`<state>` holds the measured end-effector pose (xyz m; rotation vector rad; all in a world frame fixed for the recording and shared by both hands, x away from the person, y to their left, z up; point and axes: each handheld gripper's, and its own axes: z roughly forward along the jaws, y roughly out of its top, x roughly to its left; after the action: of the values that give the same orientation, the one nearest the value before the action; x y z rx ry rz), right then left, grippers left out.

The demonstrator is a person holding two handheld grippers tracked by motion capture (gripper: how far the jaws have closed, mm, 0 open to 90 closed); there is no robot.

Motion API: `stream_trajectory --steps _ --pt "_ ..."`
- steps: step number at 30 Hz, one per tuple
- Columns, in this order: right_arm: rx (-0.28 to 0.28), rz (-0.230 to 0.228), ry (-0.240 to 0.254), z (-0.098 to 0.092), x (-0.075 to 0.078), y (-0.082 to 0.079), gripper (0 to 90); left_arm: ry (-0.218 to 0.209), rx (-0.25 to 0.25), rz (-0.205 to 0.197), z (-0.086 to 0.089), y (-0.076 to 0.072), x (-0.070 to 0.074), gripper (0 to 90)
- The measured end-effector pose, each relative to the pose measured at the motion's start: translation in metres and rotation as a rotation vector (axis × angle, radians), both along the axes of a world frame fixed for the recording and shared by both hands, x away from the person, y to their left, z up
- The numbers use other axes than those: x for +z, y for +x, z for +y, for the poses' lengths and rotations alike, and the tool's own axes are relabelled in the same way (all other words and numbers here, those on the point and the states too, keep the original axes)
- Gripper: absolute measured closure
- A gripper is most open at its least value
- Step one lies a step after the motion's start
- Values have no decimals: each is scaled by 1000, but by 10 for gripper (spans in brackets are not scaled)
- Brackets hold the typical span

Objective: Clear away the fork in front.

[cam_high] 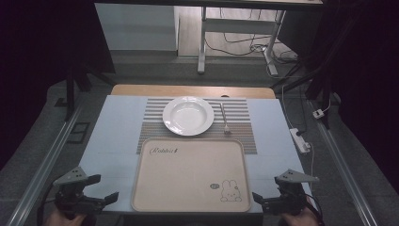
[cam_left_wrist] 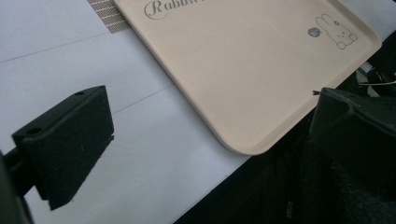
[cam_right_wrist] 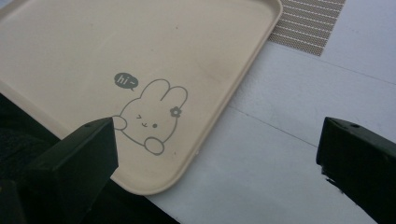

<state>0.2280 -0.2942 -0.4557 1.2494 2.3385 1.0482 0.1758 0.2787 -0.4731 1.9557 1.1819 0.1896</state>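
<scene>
A beige tray with a rabbit drawing lies at the near edge of the table. Behind it a white plate rests on a striped placemat, with a fork to its right. My left gripper hovers just off the tray's near left corner, open and holding nothing. My right gripper is at the near right corner, also open with nothing in it. In the left gripper view, the left gripper frames the corner of the tray. In the right gripper view, the right gripper frames the corner of the tray by the rabbit drawing.
The table top is pale blue-white, with bare strips on both sides of the tray. A power strip and cables lie off the table's right edge. Metal rails run along both sides, and a desk frame stands behind.
</scene>
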Motion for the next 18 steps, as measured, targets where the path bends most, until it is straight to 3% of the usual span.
stream_trajectory --steps 18 --pt "21 17 -12 2 -1 1 0 42 -5 22 -4 2 -1 10"
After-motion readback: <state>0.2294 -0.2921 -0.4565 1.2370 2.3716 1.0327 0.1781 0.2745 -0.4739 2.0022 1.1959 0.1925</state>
